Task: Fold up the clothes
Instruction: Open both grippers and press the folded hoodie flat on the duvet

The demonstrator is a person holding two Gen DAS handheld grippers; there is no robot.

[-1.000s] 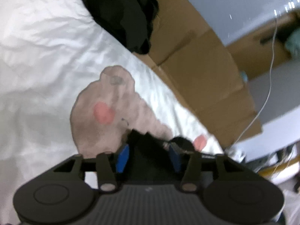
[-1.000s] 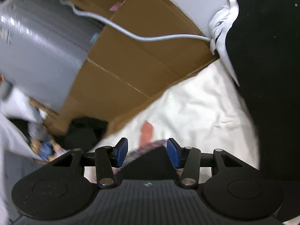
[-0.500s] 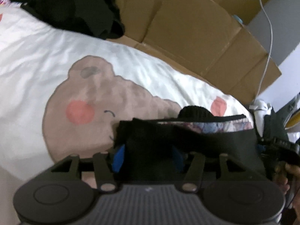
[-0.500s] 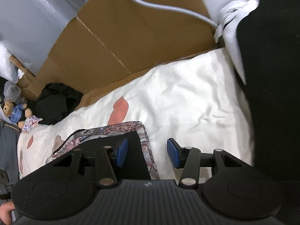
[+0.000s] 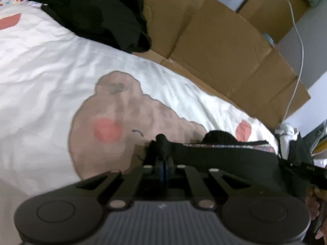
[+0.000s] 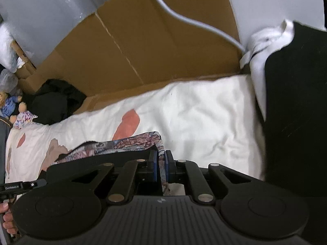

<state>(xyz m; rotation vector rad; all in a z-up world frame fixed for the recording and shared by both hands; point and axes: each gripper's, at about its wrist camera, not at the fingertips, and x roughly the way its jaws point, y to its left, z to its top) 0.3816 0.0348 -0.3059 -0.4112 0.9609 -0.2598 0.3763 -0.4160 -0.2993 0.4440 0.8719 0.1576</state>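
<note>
A dark garment (image 5: pixel 224 159) with a patterned pink-grey lining (image 6: pixel 122 145) stretches between my two grippers above a white bed sheet. My left gripper (image 5: pixel 163 163) is shut on the garment's black left corner, which bunches above the blue pads. My right gripper (image 6: pixel 161 163) is shut on the patterned right edge, which runs down between its pads. The cloth between them hangs taut over the sheet's brown bear print (image 5: pixel 126 122).
The white sheet (image 6: pixel 204 118) has pink patches. Flattened cardboard (image 5: pixel 224 47) lines the far side. A black clothes pile (image 5: pixel 98 16) lies at the far left corner, with teddy bears (image 6: pixel 12 106) beside it. A black slab (image 6: pixel 296 106) stands at the right. A white cable (image 6: pixel 184 18) crosses above.
Both grippers have closed: the left on the garment's black corner, the right on its patterned edge. The garment now stretches between them.
</note>
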